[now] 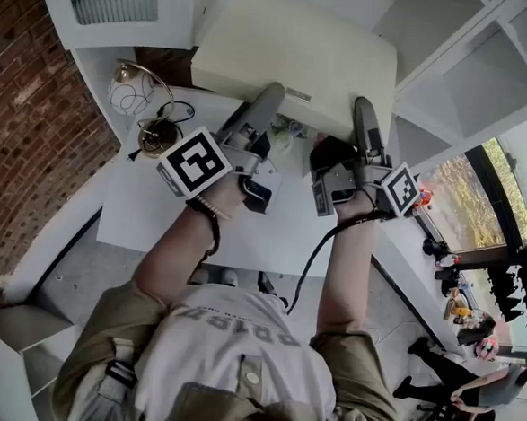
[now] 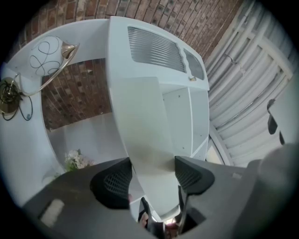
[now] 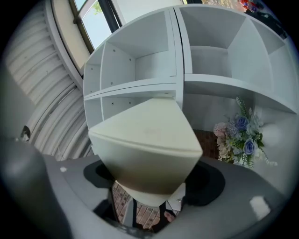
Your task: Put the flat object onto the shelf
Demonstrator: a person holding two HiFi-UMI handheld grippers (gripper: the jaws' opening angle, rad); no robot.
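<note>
Flowers (image 3: 240,135) (lamp (image 1: 132,88) too) stand near the cream board (image 1: 293,50).

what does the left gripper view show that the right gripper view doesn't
Only the left gripper view: a globe lamp and a vented white panel. Only the right gripper view: a window. Both: the cream flat panel standing between that view's own jaws, the white shelf unit behind it, and a bunch of flowers off to one side.
</note>
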